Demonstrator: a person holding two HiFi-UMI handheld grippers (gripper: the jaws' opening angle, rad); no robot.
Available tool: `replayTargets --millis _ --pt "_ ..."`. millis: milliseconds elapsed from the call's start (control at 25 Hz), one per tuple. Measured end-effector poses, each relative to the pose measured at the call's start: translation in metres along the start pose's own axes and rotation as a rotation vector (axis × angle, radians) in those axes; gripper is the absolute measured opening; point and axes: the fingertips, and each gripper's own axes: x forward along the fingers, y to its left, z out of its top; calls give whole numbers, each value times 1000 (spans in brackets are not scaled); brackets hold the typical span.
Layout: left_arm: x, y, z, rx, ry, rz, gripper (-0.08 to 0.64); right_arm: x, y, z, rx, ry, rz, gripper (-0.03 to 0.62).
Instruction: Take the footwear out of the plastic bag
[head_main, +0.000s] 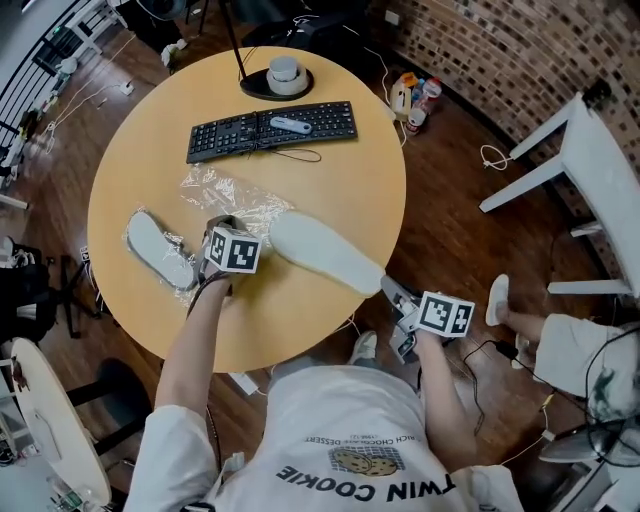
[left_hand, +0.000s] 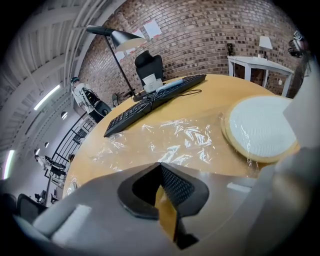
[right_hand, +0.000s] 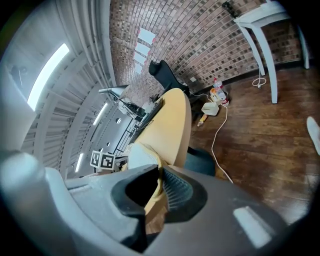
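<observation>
A white slipper (head_main: 325, 252) is clamped by the right gripper (head_main: 390, 289), the clear plastic bag (head_main: 228, 192) by the left gripper (head_main: 221, 224); "COOKIE" is printed on the shirt (head_main: 345, 425).

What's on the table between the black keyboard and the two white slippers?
The crinkly clear plastic bag lies between the keyboard and the slippers. The head view shows it best; the left gripper view shows it too.

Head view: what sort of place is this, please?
Probably an office or studio workspace: a round table carries a keyboard and a desk lamp, a brick wall stands beyond it, and cables lie on the wooden floor.
</observation>
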Motion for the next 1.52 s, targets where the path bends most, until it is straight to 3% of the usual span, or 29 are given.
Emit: replayTargets --millis 240,400,600,760,1000,1320,1520 --pt "0 11 -9 -23 56 15 2 -1 -4 1 -14 -12 1 31" --pt "-25 14 -3 -72 -12 51 3 -4 -3 -3 -102 3 -19 38" --pt "-77 -10 12 -196 -144 26 3 -6 0 -3 -294 54 -45 95" --pt "-117 -50 7 -255 -193 -14 3 -12 -1 -1 -521 84 -100 98" --pt "-166 -109 -7 -335 -274 -93 3 -16 18 12 -740 65 -110 98" --pt "-234 -128 -37 -514 -386 -96 3 -9 112 -21 -966 60 27 98" --pt "-276 -133 -81 -538 -413 -61 3 -10 172 -81 -1062 65 121 97"
